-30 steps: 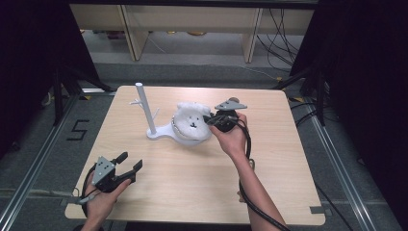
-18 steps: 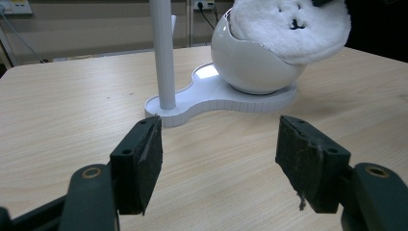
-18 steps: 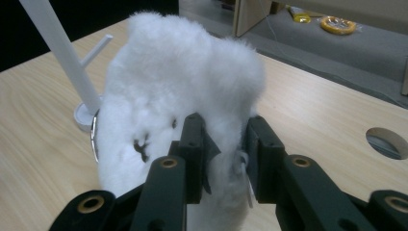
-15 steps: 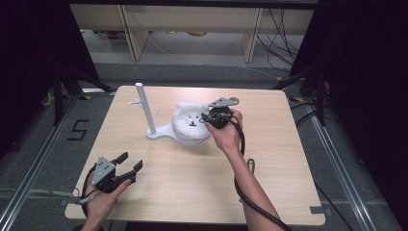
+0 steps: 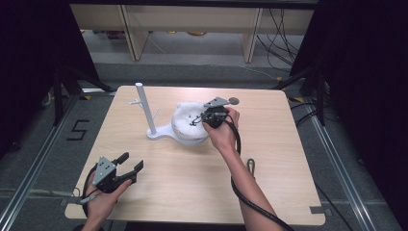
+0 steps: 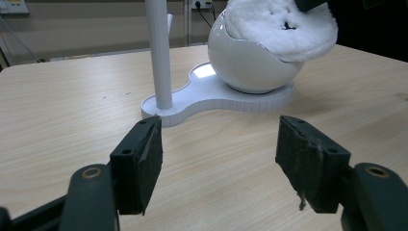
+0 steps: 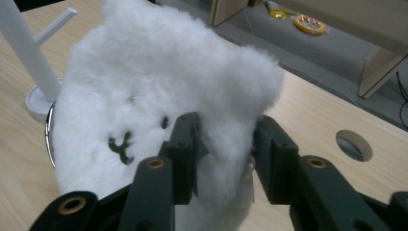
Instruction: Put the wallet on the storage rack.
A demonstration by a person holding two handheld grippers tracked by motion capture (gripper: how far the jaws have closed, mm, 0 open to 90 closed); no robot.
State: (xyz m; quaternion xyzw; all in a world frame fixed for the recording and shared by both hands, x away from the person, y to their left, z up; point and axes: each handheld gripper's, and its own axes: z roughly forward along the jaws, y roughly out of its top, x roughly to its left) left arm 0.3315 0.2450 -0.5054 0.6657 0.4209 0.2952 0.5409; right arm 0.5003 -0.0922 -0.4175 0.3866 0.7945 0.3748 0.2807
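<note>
A fluffy white plush cover with a dark stitched face point(image 5: 185, 114) point(image 7: 159, 82) sits on a round white bowl point(image 6: 250, 67) on a white stand point(image 5: 159, 134) at mid-table. My right gripper point(image 5: 199, 119) point(image 7: 226, 144) comes in from the plush's right side, shut on a fold of the fluff. My left gripper point(image 5: 133, 160) point(image 6: 216, 163) rests low near the front left of the table, open with nothing between its pads, pointing toward the stand. The plush point(image 6: 284, 26) tops the bowl in the left gripper view.
A thin white pole point(image 5: 144, 108) point(image 6: 159, 53) point(image 7: 24, 48) with short side pegs rises from the stand's left end. A round hole point(image 5: 234, 101) point(image 7: 353, 144) is in the tabletop behind the right hand. Cables trail from both grippers. Shelving stands beyond the table.
My right gripper has shifted a little left and farther back on the plush, which moved slightly with it. The left gripper has stayed put.
</note>
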